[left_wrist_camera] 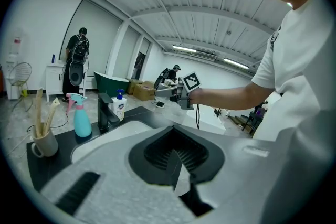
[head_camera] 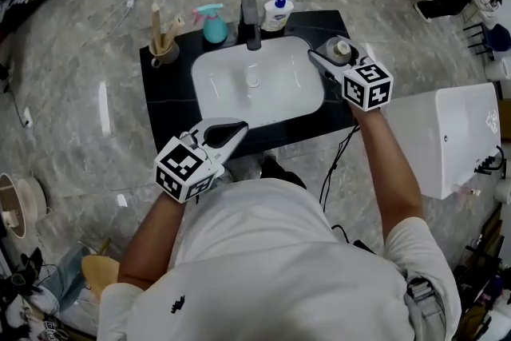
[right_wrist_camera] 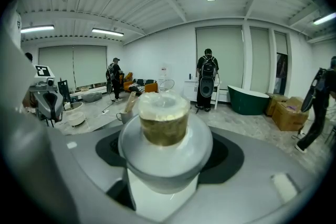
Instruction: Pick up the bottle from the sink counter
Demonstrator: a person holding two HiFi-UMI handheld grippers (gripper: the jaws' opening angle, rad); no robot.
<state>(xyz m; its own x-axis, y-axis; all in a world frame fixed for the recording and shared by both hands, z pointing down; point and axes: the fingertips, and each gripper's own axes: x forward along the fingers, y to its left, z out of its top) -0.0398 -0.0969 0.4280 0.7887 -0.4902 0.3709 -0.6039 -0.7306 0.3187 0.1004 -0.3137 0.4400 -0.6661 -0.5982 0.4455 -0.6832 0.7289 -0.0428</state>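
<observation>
Bottle (right_wrist_camera: 164, 136) is gripped by the right claw (head_camera: 330, 57) beside the sink (head_camera: 239, 101).

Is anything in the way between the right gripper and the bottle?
No, nothing is in the way. The bottle already sits inside the right gripper, with the fingers closed against its sides, over the right end of the sink counter.

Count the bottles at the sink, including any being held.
3. A teal spray bottle stands left of the faucet and a white pump bottle right of it. A small bottle is in the right gripper at the counter's right end. None look hidden.
</observation>
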